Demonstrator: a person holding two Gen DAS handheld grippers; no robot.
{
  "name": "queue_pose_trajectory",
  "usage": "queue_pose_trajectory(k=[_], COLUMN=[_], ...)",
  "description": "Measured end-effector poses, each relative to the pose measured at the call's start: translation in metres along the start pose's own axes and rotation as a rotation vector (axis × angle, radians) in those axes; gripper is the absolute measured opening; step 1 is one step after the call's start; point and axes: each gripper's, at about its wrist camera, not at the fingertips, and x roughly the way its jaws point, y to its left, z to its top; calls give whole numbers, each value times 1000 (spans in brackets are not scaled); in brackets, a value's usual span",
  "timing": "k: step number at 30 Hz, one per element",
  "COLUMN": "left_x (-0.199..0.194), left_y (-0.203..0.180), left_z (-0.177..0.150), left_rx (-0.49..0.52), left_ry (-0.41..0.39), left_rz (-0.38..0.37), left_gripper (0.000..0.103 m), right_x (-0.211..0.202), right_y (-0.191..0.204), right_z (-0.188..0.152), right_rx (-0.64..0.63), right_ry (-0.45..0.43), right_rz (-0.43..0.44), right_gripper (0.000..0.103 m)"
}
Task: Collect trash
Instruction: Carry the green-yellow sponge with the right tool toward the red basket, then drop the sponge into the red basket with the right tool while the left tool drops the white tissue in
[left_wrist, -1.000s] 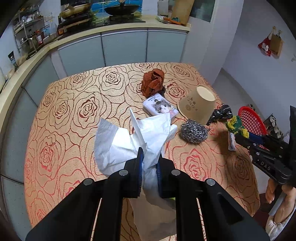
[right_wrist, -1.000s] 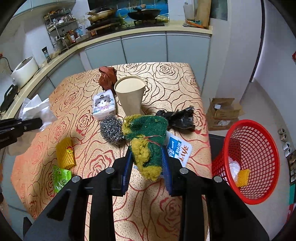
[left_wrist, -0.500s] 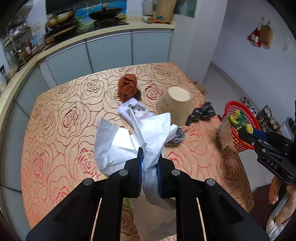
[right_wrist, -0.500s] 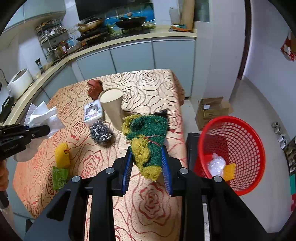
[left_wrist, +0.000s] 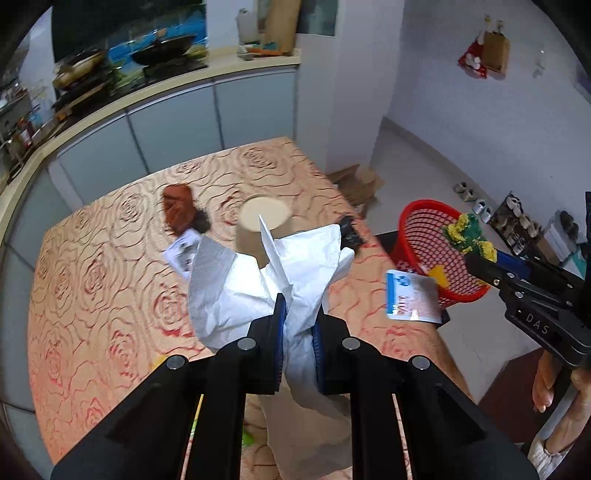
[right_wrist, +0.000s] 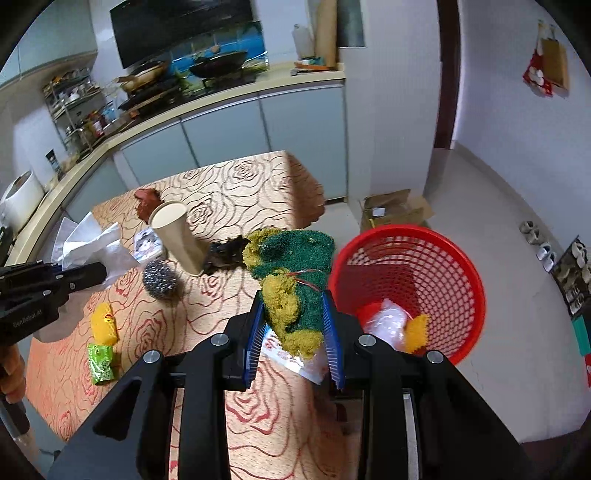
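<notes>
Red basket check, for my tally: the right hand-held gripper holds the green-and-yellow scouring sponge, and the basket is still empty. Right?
Not quite. The right hand-held gripper does hold the sponge, but the red basket already holds a clear plastic wad and a yellow piece, per the right wrist view.

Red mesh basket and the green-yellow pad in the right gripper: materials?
Red mesh basket: looks like moulded plastic, glossy, with a regular lattice wall. Green-yellow pad: seemingly a worn scouring sponge, matte, green fibrous face over crumbling yellow foam, pinched in the right gripper.
</notes>
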Motion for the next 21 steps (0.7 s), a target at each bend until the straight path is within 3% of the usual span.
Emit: queue_pose_trajectory(k=[21], left_x=[-3], left_y=[-70], left_z=[15], left_rx=[73], left_ry=[-136], left_rz=[-22], left_gripper=[12], right_x=[-32], right_y=[-46], right_z=[-5], right_rx=[81], right_ry=[-59], right_rz=[-61], right_gripper=[29])
